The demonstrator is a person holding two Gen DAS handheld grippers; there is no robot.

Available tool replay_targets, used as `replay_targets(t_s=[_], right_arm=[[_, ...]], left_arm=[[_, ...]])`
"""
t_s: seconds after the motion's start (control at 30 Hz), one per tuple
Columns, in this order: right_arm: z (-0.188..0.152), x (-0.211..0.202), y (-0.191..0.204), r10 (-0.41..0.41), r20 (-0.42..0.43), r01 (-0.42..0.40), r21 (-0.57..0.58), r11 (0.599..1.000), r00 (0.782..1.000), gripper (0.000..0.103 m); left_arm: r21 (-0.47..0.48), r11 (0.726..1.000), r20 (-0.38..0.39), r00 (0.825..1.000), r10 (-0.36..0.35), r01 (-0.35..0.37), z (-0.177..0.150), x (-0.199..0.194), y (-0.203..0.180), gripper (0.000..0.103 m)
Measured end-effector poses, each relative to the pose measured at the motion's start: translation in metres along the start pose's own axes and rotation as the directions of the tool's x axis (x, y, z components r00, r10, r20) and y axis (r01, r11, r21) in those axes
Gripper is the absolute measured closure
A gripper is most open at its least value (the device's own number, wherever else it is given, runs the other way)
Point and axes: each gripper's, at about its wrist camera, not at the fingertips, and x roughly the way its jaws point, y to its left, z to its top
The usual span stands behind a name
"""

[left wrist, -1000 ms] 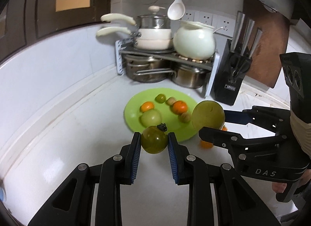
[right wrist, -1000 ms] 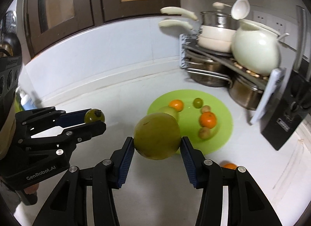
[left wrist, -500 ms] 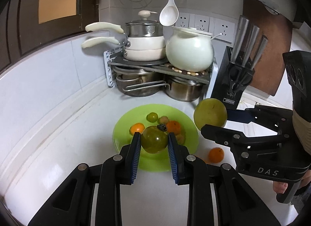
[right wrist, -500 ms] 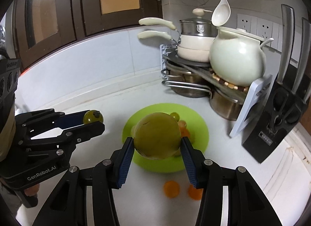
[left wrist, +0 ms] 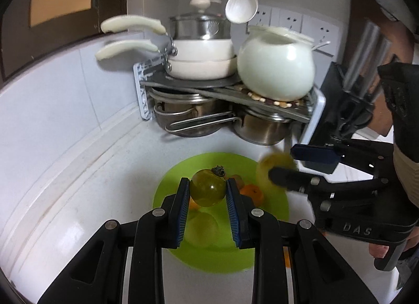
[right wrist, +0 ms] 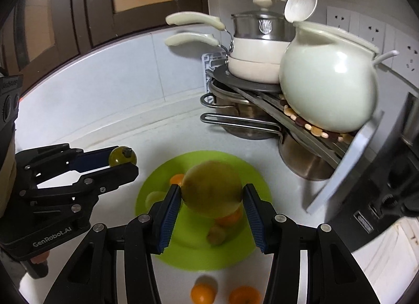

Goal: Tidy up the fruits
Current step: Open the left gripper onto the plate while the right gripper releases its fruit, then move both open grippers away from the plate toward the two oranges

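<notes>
My left gripper is shut on a small dark-green round fruit with a stem cap, held above the lime-green plate. My right gripper has a large yellow-green fruit between its blue pads. Its jaws are closing, and the fruit looks blurred while the fingers stay sharp. Both hang over the plate, which holds an orange, a pale green fruit and other small fruits. Each gripper shows in the other's view, the left gripper and the right gripper.
Two oranges lie on the white counter in front of the plate. Behind it stands a corner pot rack with steel pots, a round white pot and a hanging ladle. A black knife block stands at the right.
Both grippers have moved forward with their fruits, from the near side of the plate to above it, closer to the pot rack. The large fruit now looks blurred.
</notes>
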Motion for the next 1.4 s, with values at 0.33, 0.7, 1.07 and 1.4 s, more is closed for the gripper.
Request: replay_targets(t_s=[0.33,0.7,1.07,1.4], right_arm=[[0.006,0.042,-0.017,-0.008,-0.049,0.009,0.019,1.0,0.999,0.065],[-0.004,0.049,-0.021,-0.03,-0.07,0.032,0.023,0.999,0.997,0.065],[-0.008,0.015,-0.013,-0.028,-0.009,0.028,0.016,0.999,1.0,0.065],[-0.017,-0.033,-0.012,-0.031,0.06,0.03,0.022,0.999,0.998,0.057]], left_arm=[[-0.015,0.999,-0.097,0.994,-0.041,0.04,-0.002,0.061,0.008,0.075],[-0.008,0.998,-0.119,0.991,-0.059,0.059,-0.006,0.073,0.002,0.071],[-0.008,1.0,-0.027,1.0,-0.007,0.007,0.001,0.026,-0.004,0.06],[-0.003,1.0,0.08,0.997,0.007,-0.007,-0.004,-0.034,-0.024,0.046]])
